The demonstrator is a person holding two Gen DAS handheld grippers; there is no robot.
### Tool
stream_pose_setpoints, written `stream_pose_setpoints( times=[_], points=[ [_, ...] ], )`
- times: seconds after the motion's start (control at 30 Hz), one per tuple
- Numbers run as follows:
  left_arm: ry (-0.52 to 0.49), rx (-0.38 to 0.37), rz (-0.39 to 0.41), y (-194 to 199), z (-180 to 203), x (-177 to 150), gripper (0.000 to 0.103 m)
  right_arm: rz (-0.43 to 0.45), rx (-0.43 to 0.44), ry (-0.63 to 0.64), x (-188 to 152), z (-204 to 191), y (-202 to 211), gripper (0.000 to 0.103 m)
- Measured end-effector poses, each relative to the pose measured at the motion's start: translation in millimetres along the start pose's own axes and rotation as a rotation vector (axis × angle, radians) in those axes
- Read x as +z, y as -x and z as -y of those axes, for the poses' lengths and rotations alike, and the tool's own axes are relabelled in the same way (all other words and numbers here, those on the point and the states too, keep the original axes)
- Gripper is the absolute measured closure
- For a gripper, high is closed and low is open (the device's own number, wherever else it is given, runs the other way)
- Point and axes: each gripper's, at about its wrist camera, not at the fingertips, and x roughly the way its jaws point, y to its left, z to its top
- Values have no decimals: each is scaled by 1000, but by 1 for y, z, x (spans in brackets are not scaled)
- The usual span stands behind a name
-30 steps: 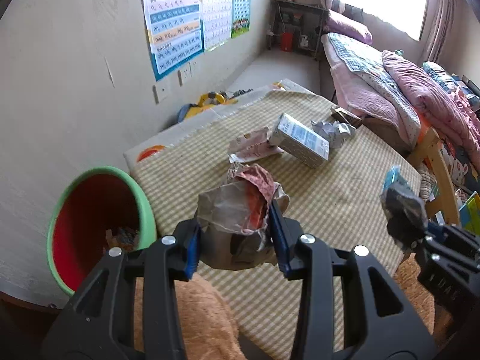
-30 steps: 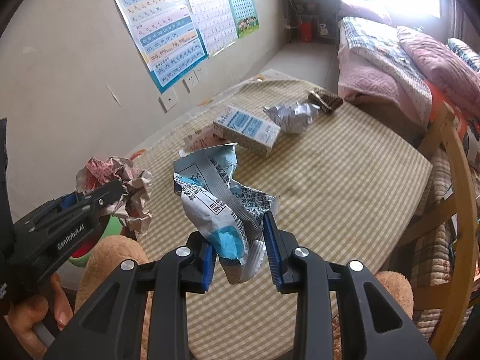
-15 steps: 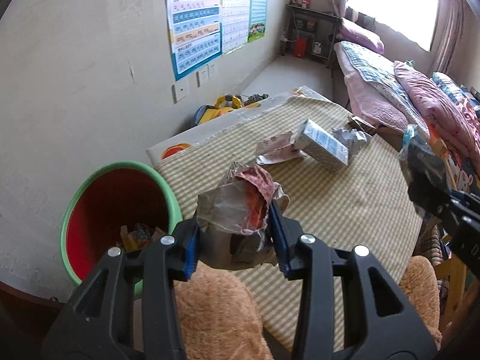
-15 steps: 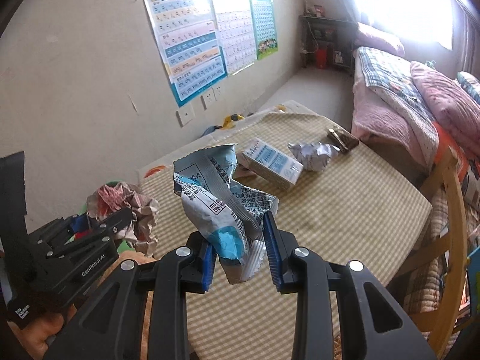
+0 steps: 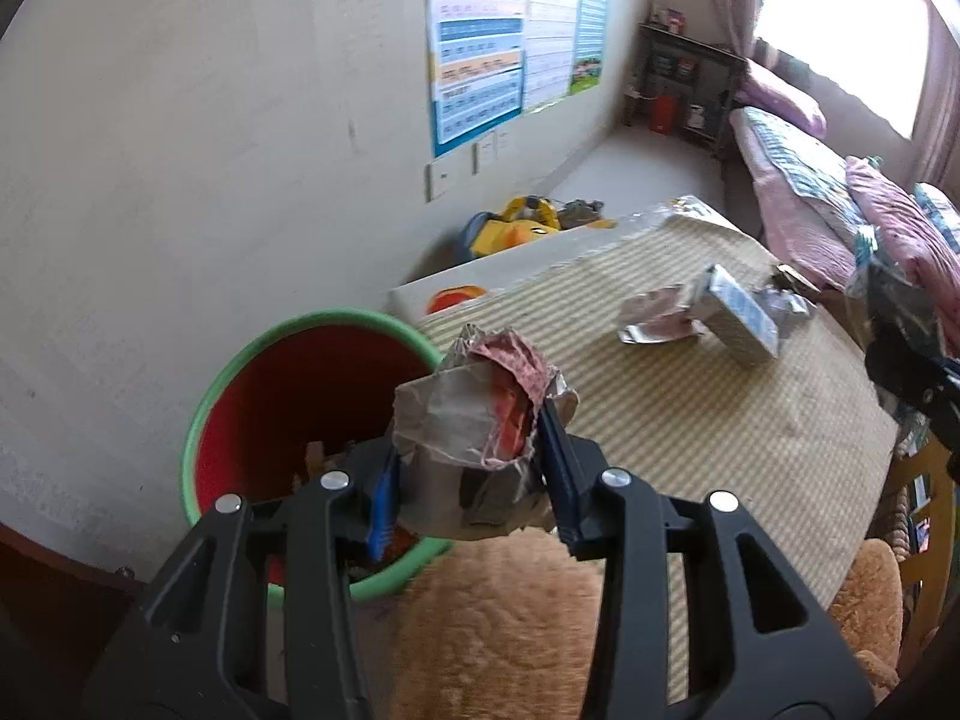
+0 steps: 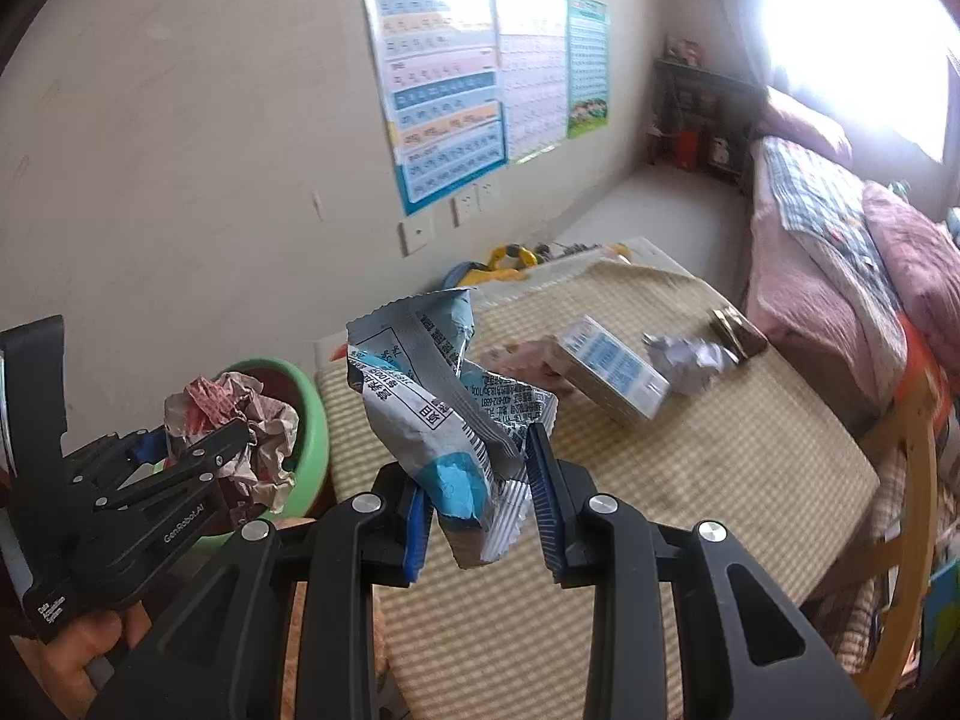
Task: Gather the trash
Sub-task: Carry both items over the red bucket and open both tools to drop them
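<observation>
Over bin (image 5: 252, 360) rim: left jaws clamp crumpled wrapper (image 5: 480, 420); right jaws clamp blue packet (image 6: 450, 414) above table edge (image 6: 336, 384).

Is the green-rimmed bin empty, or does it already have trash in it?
Not empty. In the left wrist view, scraps lie at the bottom of the bin, partly hidden behind the left gripper; how full it is cannot be told.

The crumpled wrapper (image 5: 480, 420) in the left claw (image 5: 468, 474) looks like creased matt paper with a foil-like lining. The packet (image 6: 456, 414) in the right claw (image 6: 480, 504) is glossy printed plastic film. Beside the desk (image 5: 690, 420), covered in woven checked cloth, the bin (image 5: 252, 360) is smooth plastic. Both claws are matt black plastic with ribbed blue pads and shiny metal screws.
</observation>
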Motion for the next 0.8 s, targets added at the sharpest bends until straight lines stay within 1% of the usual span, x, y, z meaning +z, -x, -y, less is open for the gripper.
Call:
stream_pose_setpoints(
  times=[0.43, 0.67, 0.8],
  points=[
    [132, 58, -44, -14, -72, -11, 64, -37, 69, 106, 14, -61, -31, 74],
    [186, 91, -83, -27, -104, -17, 63, -33, 162, 127, 26, -90, -48, 74],
    [206, 96, -107, -36, -117, -20, 63, -75, 266, 114, 32, -108, -63, 74]
  ],
)
